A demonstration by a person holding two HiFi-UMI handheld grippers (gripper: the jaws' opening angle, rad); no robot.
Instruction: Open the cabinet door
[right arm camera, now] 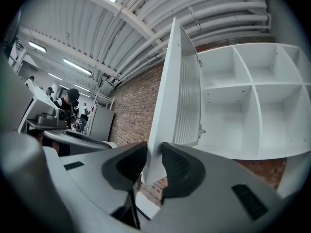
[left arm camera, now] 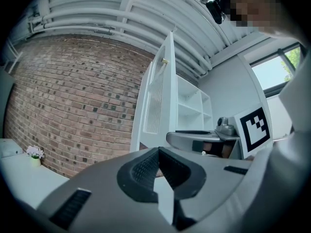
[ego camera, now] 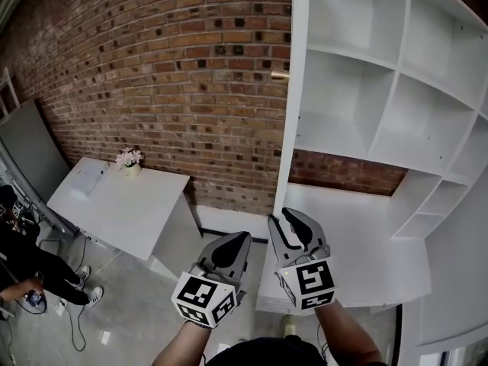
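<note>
The left gripper (left arm camera: 158,152) has its jaws together, the ribbed pads meeting along one seam with nothing between them. It points level, low and to the left of the door. The right gripper (right arm camera: 154,150) stands just beside it, also level, with its jaws a little apart. The lower end of the cabinet door (right arm camera: 164,106) shows in that gap, and the pads do not visibly press on it.

The door is a tall white panel with its long axis upright. It is swung well out from the cabinet (ego camera: 396,75), so its thin free edge points toward the person and the grippers. In the right gripper view its ribbed inner face (right arm camera: 187,96) looks toward the shelves. A small brass knob (ego camera: 280,75) sticks out from the side facing away from the shelves, high up the panel.

The open cabinet shows bare white compartments, set above a white counter (ego camera: 358,239). Behind runs a brick wall (ego camera: 152,67). To the left stands a white table (ego camera: 122,212) with a little pot of flowers (ego camera: 130,160) by the wall. A person (ego camera: 19,261) stands at the far left, on the floor.
</note>
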